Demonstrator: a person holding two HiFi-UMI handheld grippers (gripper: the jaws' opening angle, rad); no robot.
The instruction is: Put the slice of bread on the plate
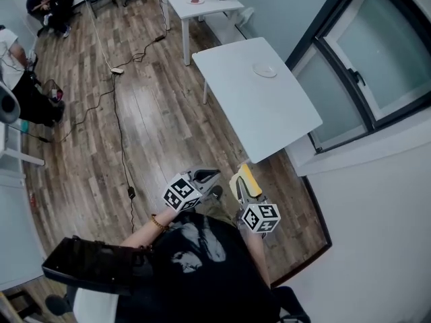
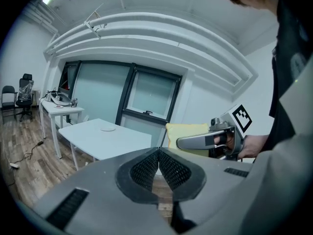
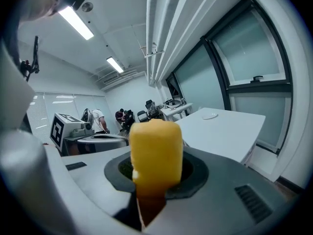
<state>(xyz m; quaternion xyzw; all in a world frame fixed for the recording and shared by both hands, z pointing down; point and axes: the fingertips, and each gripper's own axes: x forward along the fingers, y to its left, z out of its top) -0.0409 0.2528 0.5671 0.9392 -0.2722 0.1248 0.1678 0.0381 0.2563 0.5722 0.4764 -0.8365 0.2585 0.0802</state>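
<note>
A yellow slice of bread (image 3: 155, 151) stands on edge between the jaws of my right gripper (image 3: 155, 169), which is shut on it. In the head view the slice of bread (image 1: 247, 175) sticks out of my right gripper (image 1: 241, 182), held in front of the person's chest, short of the near corner of the white table (image 1: 269, 113). A small white plate (image 1: 264, 70) lies toward the table's far side. My left gripper (image 1: 209, 175) is beside the right one, over the wood floor. Its mesh pads (image 2: 146, 170) meet at the tips with nothing between them.
A second white table (image 1: 202, 9) with equipment stands farther back. Cables (image 1: 114, 93) run across the wood floor. A dark-framed window (image 1: 363, 73) and a white wall close off the right side. People (image 1: 50, 2) and chairs are at the far left.
</note>
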